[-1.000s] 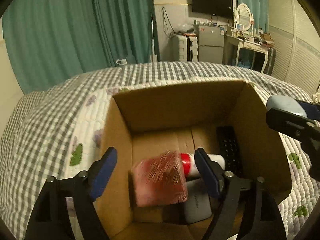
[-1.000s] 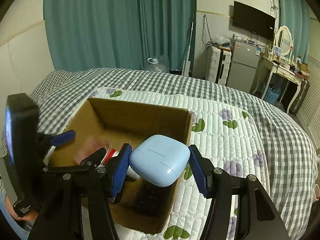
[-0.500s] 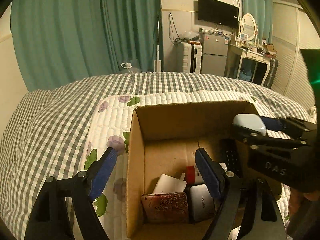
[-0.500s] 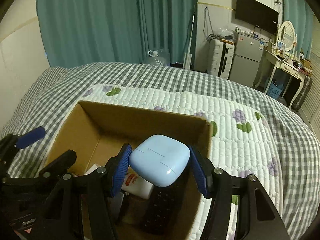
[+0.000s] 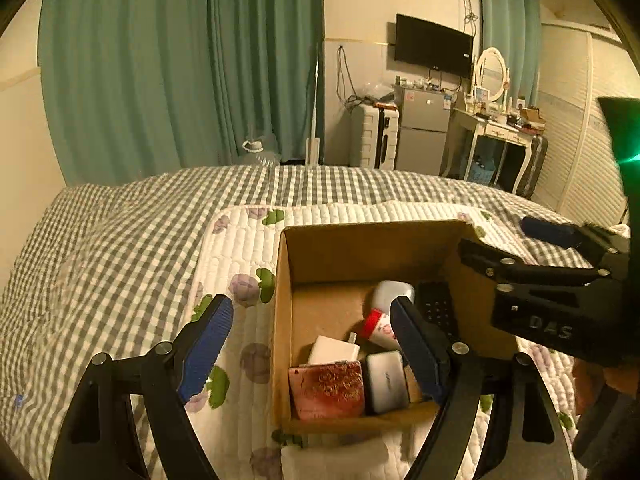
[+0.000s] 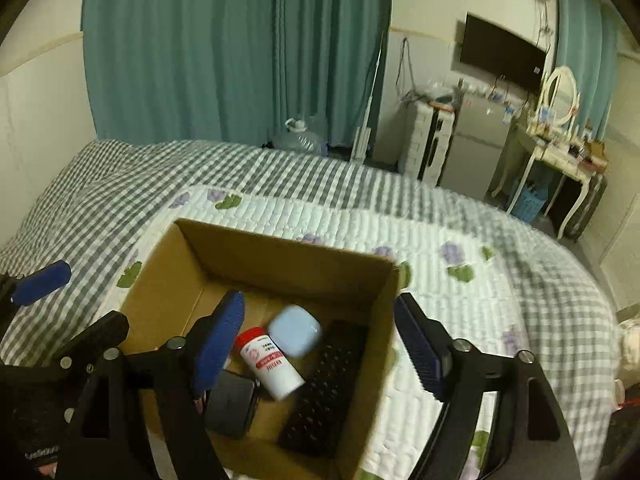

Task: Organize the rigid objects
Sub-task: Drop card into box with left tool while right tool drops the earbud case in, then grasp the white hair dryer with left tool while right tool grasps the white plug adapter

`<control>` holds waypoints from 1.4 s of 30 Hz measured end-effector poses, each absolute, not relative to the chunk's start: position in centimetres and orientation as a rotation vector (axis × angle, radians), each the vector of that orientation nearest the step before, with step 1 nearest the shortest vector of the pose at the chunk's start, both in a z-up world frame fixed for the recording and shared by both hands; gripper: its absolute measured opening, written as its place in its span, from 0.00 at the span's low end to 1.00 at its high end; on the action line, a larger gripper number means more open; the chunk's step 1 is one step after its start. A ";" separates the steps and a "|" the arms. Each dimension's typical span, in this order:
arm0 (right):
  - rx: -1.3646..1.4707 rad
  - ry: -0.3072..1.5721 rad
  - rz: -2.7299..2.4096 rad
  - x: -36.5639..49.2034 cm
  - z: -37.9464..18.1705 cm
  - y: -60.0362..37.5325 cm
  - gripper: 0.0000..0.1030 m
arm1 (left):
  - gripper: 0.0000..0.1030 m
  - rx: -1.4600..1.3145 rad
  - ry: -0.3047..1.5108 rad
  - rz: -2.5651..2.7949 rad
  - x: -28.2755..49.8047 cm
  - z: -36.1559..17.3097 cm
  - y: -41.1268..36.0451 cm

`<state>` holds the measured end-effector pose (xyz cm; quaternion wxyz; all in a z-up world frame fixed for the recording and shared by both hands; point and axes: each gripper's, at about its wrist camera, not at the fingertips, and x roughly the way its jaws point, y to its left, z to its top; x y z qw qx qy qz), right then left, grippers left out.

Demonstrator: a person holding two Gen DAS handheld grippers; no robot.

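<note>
Both your tongs are spread apart with nothing in them: left tongs [image 5: 308, 344], right tongs [image 6: 320, 340]. The light blue case [image 6: 295, 330] sits inside the cardboard box [image 6: 280, 256] on the bed [image 6: 460, 216], touching the red-capped white bottle [image 6: 270, 364], with the black remote [image 6: 324, 388] just beside it. Red wallet [image 5: 326, 388] lies in the near corner.

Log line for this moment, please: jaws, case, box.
left gripper: open, empty | right gripper: open, empty, above box | blue case: in cardboard box, beside bottle
</note>
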<state>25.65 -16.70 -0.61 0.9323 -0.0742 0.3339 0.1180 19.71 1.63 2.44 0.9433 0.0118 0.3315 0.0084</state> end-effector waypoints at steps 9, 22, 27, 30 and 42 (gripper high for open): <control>-0.191 0.628 0.242 17.2 3.7 -17.7 0.90 | 0.86 0.026 0.640 0.029 13.4 4.8 1.9; -0.143 0.760 0.275 12.6 -3.9 -17.2 0.90 | 0.89 -0.016 0.712 0.066 9.5 -0.8 4.1; -0.119 0.849 0.240 14.1 -8.7 -17.2 0.90 | 0.89 0.008 0.765 0.073 10.3 -3.9 3.9; -0.120 0.920 0.226 15.5 -11.9 -17.2 0.90 | 0.89 0.013 0.793 0.067 11.0 -5.5 3.9; -0.079 1.067 0.314 19.7 -18.6 -15.4 0.49 | 0.89 0.035 0.921 0.073 13.6 -10.4 3.1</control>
